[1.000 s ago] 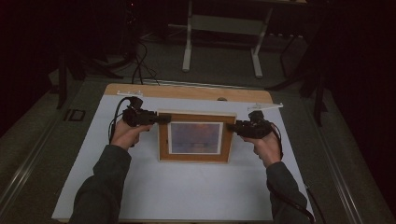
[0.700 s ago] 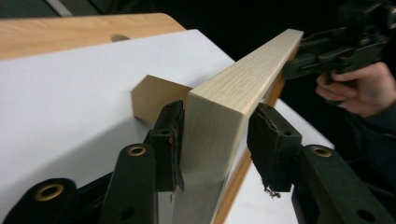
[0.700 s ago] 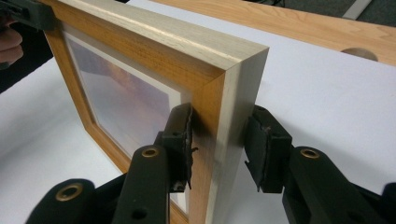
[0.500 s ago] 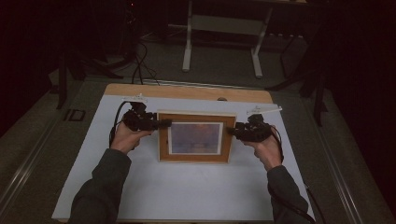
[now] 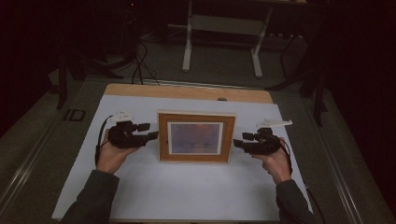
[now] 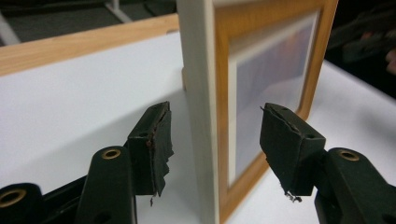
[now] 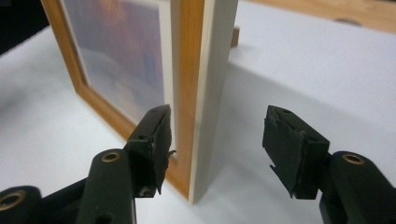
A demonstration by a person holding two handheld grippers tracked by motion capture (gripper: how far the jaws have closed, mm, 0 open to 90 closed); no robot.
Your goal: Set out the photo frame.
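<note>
A wooden picture frame (image 5: 196,138) with a bluish-orange print stands upright on the white sheet. My left gripper (image 5: 149,131) sits just off its left edge and my right gripper (image 5: 240,140) just off its right edge. Both have just been opening their jaws. In the left gripper view the frame's pale side edge (image 6: 201,116) runs between the spread pads of the left gripper (image 6: 217,126) without touching them. In the right gripper view the frame's side edge (image 7: 208,93) likewise stands free between the pads of the right gripper (image 7: 217,126).
The white sheet (image 5: 187,196) covers a table with a wooden strip (image 5: 187,92) along the far side. Beyond the table, a metal stand (image 5: 222,46) and cables (image 5: 140,65) lie on the dark floor. A small brown prop (image 7: 236,35) shows behind the frame.
Both grippers have let go of the frame's side edges, opened, and drawn back outward, the left to the left and the right to the right. The frame now stands by itself.
</note>
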